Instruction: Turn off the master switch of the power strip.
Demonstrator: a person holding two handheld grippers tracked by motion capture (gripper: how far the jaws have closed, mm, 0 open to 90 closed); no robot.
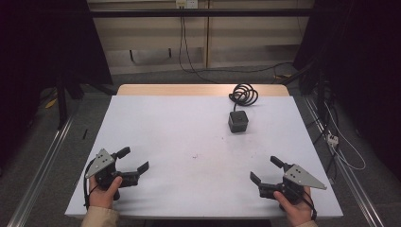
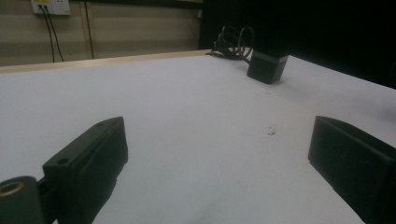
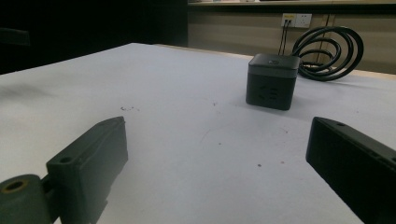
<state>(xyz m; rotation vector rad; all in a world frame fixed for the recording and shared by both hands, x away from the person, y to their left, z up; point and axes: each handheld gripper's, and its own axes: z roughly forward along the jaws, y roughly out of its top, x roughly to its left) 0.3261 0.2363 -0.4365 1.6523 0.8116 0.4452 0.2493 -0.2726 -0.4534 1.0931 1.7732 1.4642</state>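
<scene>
The dark grey cube-shaped power socket block (image 1: 238,121) sits alone in the upper right part of the high view, flat on the white table top (image 1: 179,142), with nothing touching it. Its black coiled cable (image 1: 244,94) loops just behind it at the far edge, touching the light wooden strip there. In the right gripper view the cube stands upright right of centre, socket slots on its near face, coil behind at upper right.

Nothing looks started, by my reading: block untouched, cable bundled, all the work left.

Down at the bottom of the high view, the left gripper (image 1: 133,163) rests at lower left, jaws spread wide, holding nothing, well apart from the cube. The right gripper (image 1: 265,170) mirrors it at lower right, jaws also spread and empty; it's the nearer of the two to the block.

Containers? None on this table, only a few small specks on the white surface.
</scene>
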